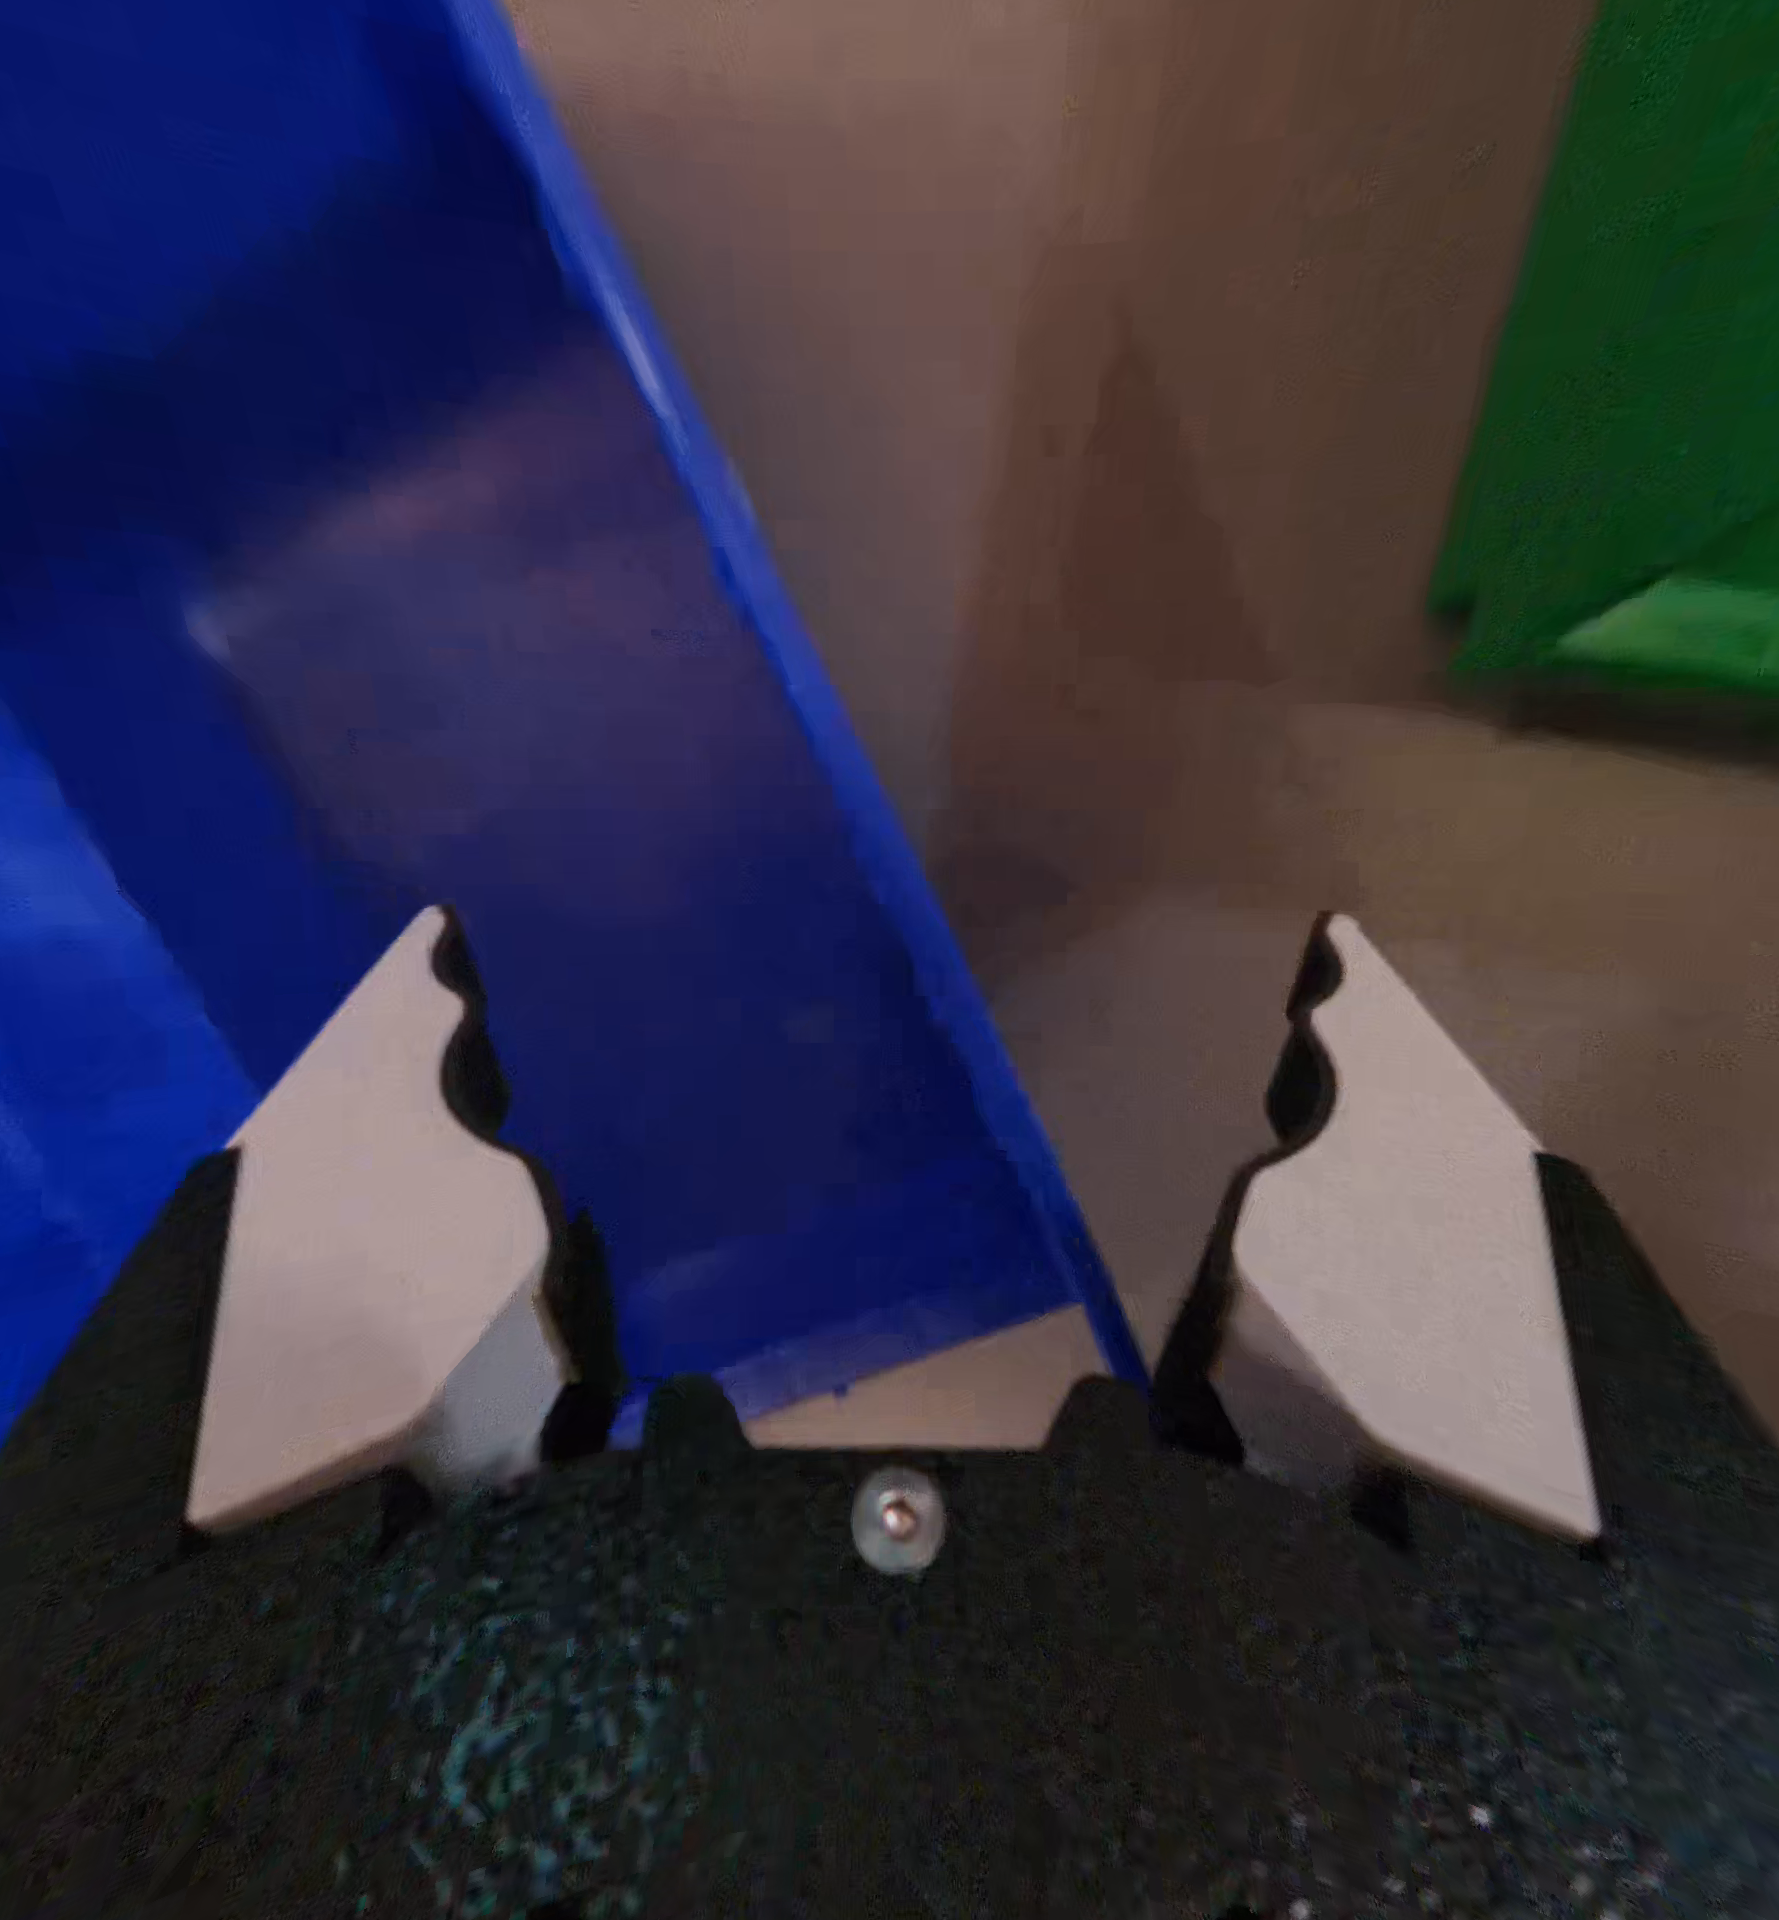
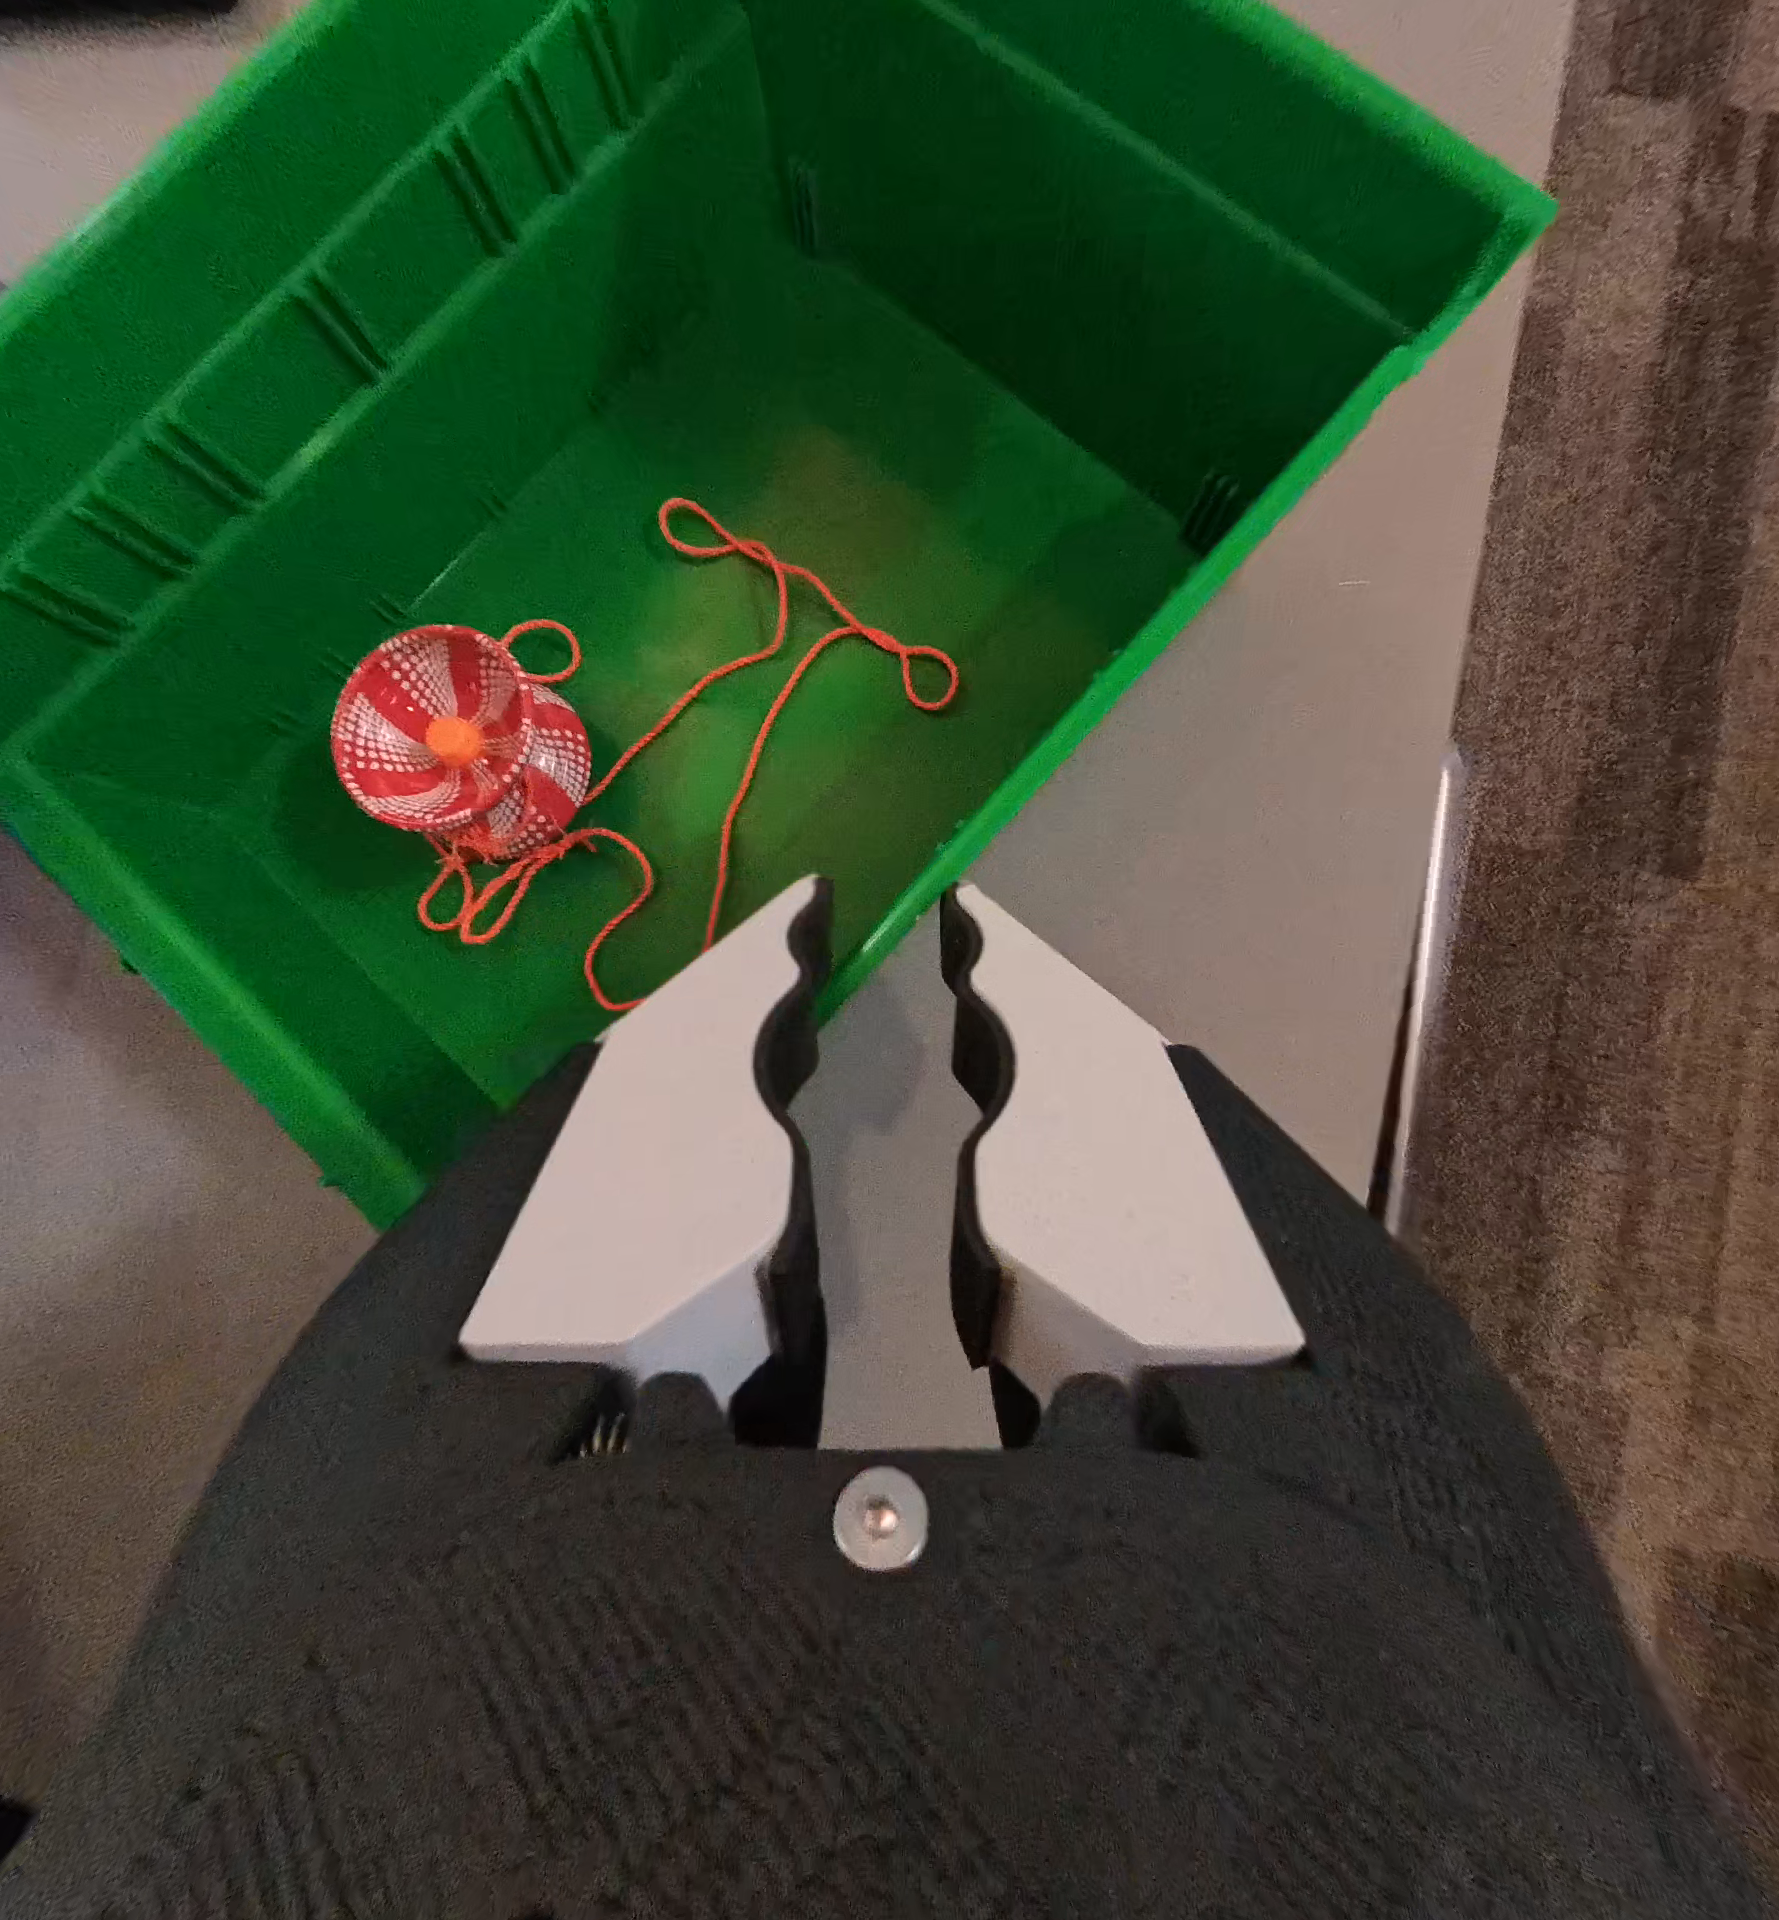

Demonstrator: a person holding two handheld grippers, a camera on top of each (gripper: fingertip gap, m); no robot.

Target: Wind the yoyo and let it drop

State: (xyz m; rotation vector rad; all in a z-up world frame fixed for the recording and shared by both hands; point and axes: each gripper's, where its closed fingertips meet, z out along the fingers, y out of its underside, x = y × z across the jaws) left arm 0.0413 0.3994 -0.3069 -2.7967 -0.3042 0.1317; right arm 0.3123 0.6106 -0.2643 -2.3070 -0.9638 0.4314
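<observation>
The red-and-white patterned plastic yoyo (image 2: 459, 743) looks light and hard, its orange string (image 2: 760, 727) limp; grip across its rims. Left hand-held gripper (image 1: 890, 997) is wide apart and empty, right hand-held gripper (image 2: 885, 914) nearly closed and empty.

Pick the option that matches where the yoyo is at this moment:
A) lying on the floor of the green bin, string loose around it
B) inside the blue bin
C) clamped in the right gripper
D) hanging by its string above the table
A: the right wrist view shows the yoyo resting on the bottom of the green bin, its orange string strewn unwound beside it, while the right gripper holds nothing.
</observation>
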